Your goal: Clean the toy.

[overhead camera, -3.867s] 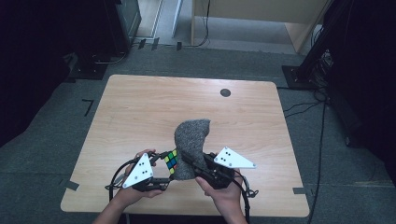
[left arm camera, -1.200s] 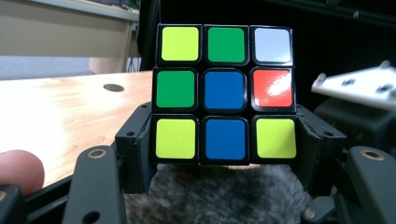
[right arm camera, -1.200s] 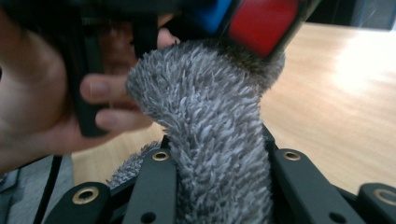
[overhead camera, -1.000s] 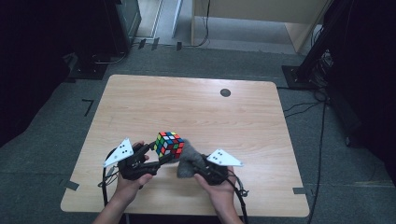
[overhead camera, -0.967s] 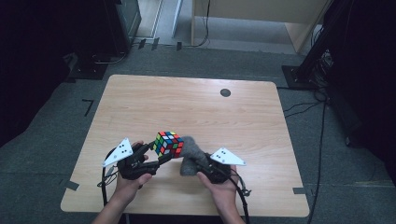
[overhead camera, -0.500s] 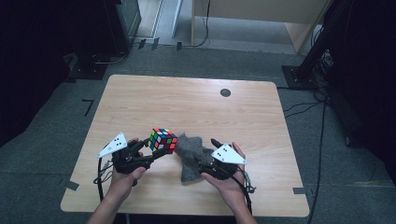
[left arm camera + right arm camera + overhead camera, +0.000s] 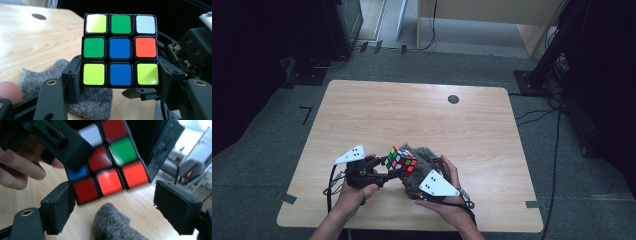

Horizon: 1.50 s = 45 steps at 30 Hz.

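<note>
Right hand-held gripper point(image 7: 112, 210) just opened off cloth point(image 7: 422, 172), prob. free; left point(image 7: 120, 77) clamps cube point(image 7: 120, 51).

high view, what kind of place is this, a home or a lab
Probably a lab or recording room, not a home: a bare wooden table on grey carpet with tape marks, cables across the floor, and dark stand bases around it.

Glossy plastic cube point(image 7: 120, 51), fuzzy grey cloth point(image 7: 113, 225), wood-grain table point(image 7: 422, 115)
</note>
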{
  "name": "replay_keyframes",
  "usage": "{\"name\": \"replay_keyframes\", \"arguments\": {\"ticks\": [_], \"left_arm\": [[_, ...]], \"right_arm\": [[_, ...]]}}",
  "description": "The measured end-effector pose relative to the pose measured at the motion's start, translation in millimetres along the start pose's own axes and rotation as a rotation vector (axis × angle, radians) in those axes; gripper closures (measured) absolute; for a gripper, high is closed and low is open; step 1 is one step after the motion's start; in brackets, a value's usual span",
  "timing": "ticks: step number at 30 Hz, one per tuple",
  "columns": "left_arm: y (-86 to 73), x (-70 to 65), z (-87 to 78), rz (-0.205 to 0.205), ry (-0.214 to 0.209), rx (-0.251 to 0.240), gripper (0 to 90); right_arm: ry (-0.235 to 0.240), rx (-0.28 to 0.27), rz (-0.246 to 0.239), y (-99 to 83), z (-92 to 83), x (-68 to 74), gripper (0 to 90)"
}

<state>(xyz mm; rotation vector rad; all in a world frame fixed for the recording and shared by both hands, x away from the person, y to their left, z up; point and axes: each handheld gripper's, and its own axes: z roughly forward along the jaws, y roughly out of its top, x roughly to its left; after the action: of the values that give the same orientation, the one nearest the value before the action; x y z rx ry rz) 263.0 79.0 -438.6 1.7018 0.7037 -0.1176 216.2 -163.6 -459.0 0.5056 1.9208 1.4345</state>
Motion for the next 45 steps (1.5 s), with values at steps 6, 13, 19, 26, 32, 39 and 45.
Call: {"name": "replay_keyframes", "arguments": {"ticks": [6, 13, 19, 26, 32, 39, 45], "left_arm": [[0.5, 0.8, 3.1, -0.036, -0.030, 0.038, 34.5], [1.4, 3.5, 1.6, -0.051, -0.050, 0.019, 32.6], [5.4, 7.0, -13.0, -0.023, -0.050, -0.073, 24.7], [-6.8, 13.3, -23.4, 0.221, 0.131, -0.109, 22.6], [-23.7, 6.3, -9.1, 0.459, 0.348, -0.030, 24.1], [-31.5, -11.9, 6.4, 0.585, 0.348, 0.010, 18.9], [-35.7, -22.9, 12.7, 0.680, 0.393, 0.016, 17.9]], "right_arm": [[0.001, -0.015, -0.102, 1.1, 0.0, 7.8, 29.0], [0.000, -0.007, -0.139, 2.7, -1.1, 9.1, 34.3], [0.005, 0.019, -0.074, 1.2, -3.3, 1.6, 34.7], [0.014, 0.057, 0.154, 1.9, -9.0, -20.2, 34.7], [0.037, 0.095, 0.342, 12.5, -11.6, -27.3, 34.7], [0.086, 0.153, 0.461, 20.3, -6.7, -19.9, 34.6], [0.149, 0.211, 0.556, 21.4, -0.3, -14.4, 34.5]]}}
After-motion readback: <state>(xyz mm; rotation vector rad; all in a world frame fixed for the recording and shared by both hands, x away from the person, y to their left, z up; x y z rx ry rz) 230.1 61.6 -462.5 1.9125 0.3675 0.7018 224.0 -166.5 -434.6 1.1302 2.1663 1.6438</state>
